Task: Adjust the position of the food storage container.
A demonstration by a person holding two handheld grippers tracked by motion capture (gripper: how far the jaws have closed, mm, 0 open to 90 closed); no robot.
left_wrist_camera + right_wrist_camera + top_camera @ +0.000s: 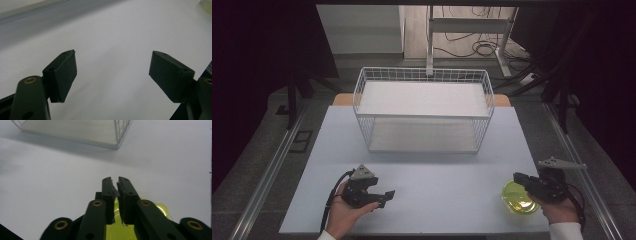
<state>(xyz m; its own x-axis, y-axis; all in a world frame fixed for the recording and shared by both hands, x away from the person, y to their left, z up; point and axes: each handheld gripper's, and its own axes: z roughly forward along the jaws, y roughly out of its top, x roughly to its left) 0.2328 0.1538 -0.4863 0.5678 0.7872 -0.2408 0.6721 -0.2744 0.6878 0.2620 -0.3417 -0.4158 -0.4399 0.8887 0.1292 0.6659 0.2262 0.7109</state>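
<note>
The yellow-green bowl (pixel 519 198) sat at the table's (pixel 422 185) five o'clock corner, its rim pinched in my right tongs (pixel 117 182), clamped there, I judged, for lifting toward the wire basket (pixel 424 107) at twelve. My left tongs (pixel 112 72) stood apart, idle.

Left gripper (pixel 384 196) held low in the left hand (pixel 346 214), jaws wide apart, pointing sideways to the right. Right gripper (pixel 518 178) held in the right hand (pixel 559 209), jaws pinched close together, pointing left.
</note>
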